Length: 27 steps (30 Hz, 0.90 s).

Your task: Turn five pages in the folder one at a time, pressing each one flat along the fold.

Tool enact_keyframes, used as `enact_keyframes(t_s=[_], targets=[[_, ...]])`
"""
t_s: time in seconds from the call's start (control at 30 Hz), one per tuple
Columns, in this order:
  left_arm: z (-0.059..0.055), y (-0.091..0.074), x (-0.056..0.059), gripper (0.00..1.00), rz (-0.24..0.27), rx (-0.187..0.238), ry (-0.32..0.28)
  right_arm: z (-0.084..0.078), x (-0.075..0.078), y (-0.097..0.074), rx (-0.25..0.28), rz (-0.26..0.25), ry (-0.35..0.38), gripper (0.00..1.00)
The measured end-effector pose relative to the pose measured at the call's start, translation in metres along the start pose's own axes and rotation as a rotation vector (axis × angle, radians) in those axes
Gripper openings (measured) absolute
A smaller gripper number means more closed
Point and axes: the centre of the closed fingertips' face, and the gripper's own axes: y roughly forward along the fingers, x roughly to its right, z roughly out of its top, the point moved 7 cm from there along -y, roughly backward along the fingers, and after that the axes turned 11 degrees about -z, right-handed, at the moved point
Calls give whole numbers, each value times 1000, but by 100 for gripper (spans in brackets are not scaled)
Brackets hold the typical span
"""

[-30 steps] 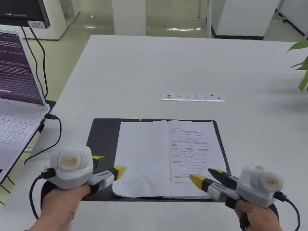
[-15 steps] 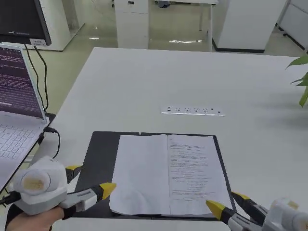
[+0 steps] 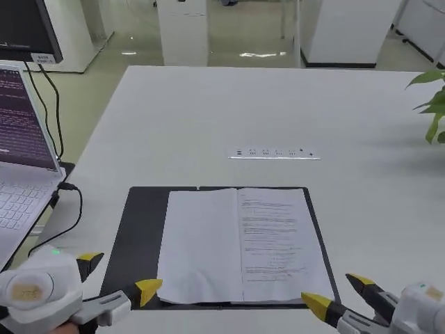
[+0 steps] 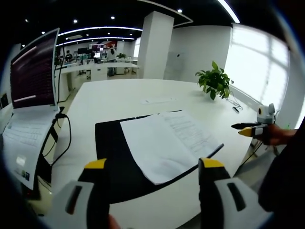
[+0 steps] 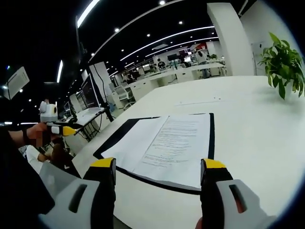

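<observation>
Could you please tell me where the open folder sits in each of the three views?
Head view: the folder lies lower centre, open flat.
Left gripper view: the folder is at centre, just beyond the jaws.
Right gripper view: the folder is at centre, just beyond the jaws.
Shared landmark: the potted plant, to the right of the folder in every view.

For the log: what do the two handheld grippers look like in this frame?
The left gripper and right gripper match: rounded pale grey bodies and two grey jaws with dark slots, each ending in a pointed yellow tip. The left body carries a round tan disc.
</observation>
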Motion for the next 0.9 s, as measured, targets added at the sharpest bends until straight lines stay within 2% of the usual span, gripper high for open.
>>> enact_keyframes(t_s=[0.13,0.27,0.47,0.67,0.9], targets=[[-4,3,3,77,-2,-8,-10,-1,-1,-1,-1,1,10,72],[-4,6,6,77,-5,-5,-12,-3,0,-3,-6,0,4,74],[-5,11,10,77,-15,-24,-6,-7,0,-6,-22,-2,-9,74],[-3,15,13,76,-25,-26,-3,-8,4,-12,-4,-16,33,73],[-5,22,20,76,-47,-62,18,-13,5,-19,-6,-23,29,74]])
